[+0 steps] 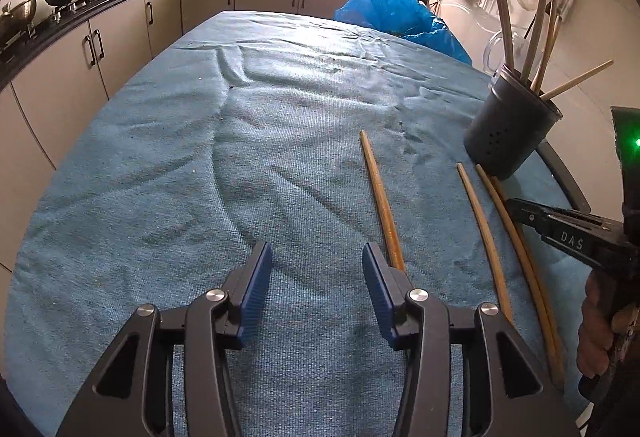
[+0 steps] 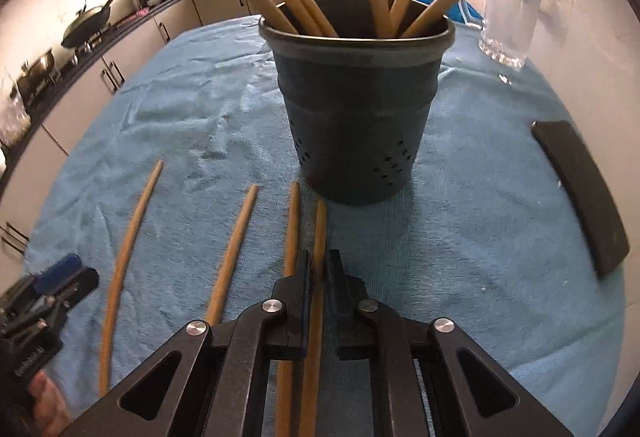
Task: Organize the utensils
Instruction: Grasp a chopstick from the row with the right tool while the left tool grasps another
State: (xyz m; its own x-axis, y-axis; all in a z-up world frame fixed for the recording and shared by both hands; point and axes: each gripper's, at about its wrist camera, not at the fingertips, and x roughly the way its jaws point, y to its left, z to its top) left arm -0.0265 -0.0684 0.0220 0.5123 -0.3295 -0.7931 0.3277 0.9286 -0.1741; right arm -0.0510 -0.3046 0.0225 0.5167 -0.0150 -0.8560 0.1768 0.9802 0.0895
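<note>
Blue terry cloth [image 1: 160,165], ribbed and rumpled, covers the desk in a kitchen with pale cabinets and a dark counter along the wall. Nearest the right wrist camera, the right gripper [image 2: 318,269] has its fingers clenched on the rightmost chopstick [image 2: 319,233], a slim wooden rod lying on the cloth with its tip pointing at the holder. Touching it or nearly so on the left lies a second chopstick [image 2: 293,225], and the left finger sits right against that neighbour. Two more loose chopsticks [image 2: 236,249] lie further left, well apart. The left gripper [image 1: 316,261] hovers over bare cloth with its blue-padded fingers spread wide and nothing between them; the leftmost chopstick [image 1: 380,201] runs just beside its right finger.

Beyond the sticks stands the holder [image 2: 356,117], a dark round plastic cup with small drain holes low on its wall, already carrying several pale chopsticks that lean outward in all directions. A clear glass mug [image 2: 510,17] stands behind it to the right, and a flat dark block [image 2: 584,197] lies near the desk edge.

The risks seem plain: the neighbouring stick may be dragged or lifted along, the smooth round rod could swivel in a grip taken near one end, and the fanned sticks crowd the holder's mouth, so a careless entry might knock them or tip the light cup.
</note>
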